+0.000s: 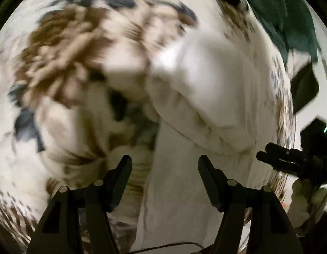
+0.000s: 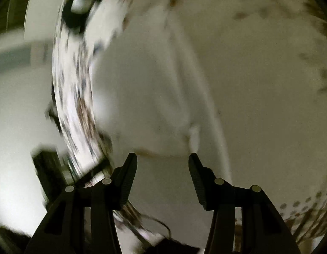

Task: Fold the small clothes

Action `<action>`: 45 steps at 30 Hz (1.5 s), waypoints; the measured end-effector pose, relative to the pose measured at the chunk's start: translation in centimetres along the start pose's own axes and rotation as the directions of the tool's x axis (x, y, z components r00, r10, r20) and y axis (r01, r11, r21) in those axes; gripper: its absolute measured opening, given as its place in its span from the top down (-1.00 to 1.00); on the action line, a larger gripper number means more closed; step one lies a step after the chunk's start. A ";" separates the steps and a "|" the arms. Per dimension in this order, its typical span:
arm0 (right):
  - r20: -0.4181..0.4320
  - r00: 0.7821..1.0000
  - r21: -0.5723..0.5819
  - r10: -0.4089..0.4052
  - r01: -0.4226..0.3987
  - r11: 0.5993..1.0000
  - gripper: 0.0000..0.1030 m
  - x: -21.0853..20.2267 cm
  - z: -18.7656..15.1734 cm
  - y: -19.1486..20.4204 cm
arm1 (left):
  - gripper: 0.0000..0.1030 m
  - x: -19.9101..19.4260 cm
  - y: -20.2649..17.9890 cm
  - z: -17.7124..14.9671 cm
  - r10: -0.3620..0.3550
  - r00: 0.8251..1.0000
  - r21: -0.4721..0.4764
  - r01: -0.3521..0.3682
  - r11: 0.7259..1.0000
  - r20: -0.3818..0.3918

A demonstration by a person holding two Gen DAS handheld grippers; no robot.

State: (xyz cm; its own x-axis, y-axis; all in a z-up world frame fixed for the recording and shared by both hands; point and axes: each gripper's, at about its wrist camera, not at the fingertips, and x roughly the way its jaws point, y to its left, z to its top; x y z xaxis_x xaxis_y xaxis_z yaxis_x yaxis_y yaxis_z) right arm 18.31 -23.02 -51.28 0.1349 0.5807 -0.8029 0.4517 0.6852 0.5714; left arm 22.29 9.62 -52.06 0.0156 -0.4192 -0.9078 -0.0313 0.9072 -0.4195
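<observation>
A small white garment (image 1: 205, 89) lies crumpled on a cloth with a brown and grey leaf pattern (image 1: 57, 42). My left gripper (image 1: 165, 160) is open just above it, with nothing between the fingers. In the left wrist view my right gripper (image 1: 262, 152) shows at the right edge beside the garment. In the right wrist view the white garment (image 2: 152, 95) fills the middle, and my right gripper (image 2: 163, 158) is open close over it, empty. Both views are blurred by motion.
A dark green cloth (image 1: 290, 21) lies at the far right beyond the garment. The patterned cloth's edge (image 2: 72, 97) runs down the left of the right wrist view, with a pale surface (image 2: 19, 116) beyond it. A thin cable (image 2: 159, 222) lies near the bottom.
</observation>
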 end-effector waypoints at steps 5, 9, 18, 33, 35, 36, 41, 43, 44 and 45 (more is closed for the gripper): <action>0.064 0.997 0.104 0.040 -0.046 0.994 -0.03 0.4 2.5 -1.0 | -0.21 -0.7 1.7 1.5 -0.003 0.998 -0.097 0.009 0.995 0.059; 0.039 0.999 0.104 -0.021 0.017 0.994 -0.03 3.4 3.1 -0.6 | -0.21 -0.6 2.5 2.5 -0.009 0.996 -0.122 0.020 0.992 0.091; 0.095 0.977 0.072 -0.191 0.185 0.980 0.57 2.7 3.1 0.9 | -0.21 0.9 2.8 3.9 -0.071 0.989 -0.243 0.101 0.965 0.128; 0.137 0.968 0.027 -0.212 0.210 0.977 0.92 2.7 2.9 2.1 | 0.89 1.3 -1.7 6.3 -0.085 0.974 -0.149 0.118 0.982 0.210; 0.150 0.966 0.022 -0.212 0.212 0.977 0.92 1.7 2.7 2.5 | 0.89 0.7 -2.0 5.9 -0.102 0.972 -0.156 0.136 0.978 0.210; 0.153 0.966 0.022 -0.209 0.208 0.978 0.92 1.2 2.7 2.6 | 0.89 0.5 -2.0 5.7 -0.110 0.973 -0.163 0.145 0.976 0.204; 0.139 0.966 0.013 -0.217 0.217 0.976 0.93 -0.9 2.8 2.7 | 0.89 0.6 -2.2 5.2 -0.126 0.981 -0.195 0.154 0.969 0.151; 0.093 0.968 0.010 -0.232 0.233 0.973 0.92 -0.6 3.0 2.1 | 0.83 2.0 -1.7 5.2 -0.119 0.988 -0.204 0.137 0.969 0.098; 0.066 0.968 0.015 -0.241 0.240 0.971 0.92 -0.3 3.2 1.7 | 0.80 2.3 -1.4 5.1 -0.115 0.990 -0.212 0.129 0.969 0.076; 0.047 0.967 0.024 -0.249 0.248 0.969 0.85 -0.1 3.4 1.3 | 0.78 2.5 -1.1 5.1 -0.114 0.991 -0.215 0.125 0.969 0.063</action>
State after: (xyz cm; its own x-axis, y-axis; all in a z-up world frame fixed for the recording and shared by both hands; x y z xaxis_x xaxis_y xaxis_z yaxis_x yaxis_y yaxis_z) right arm 21.83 -23.72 -51.02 0.0596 0.3708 -0.9268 0.4922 0.7968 0.3505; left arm 27.46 7.76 -53.91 0.0823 -0.5169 -0.8521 -0.2430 0.8187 -0.5202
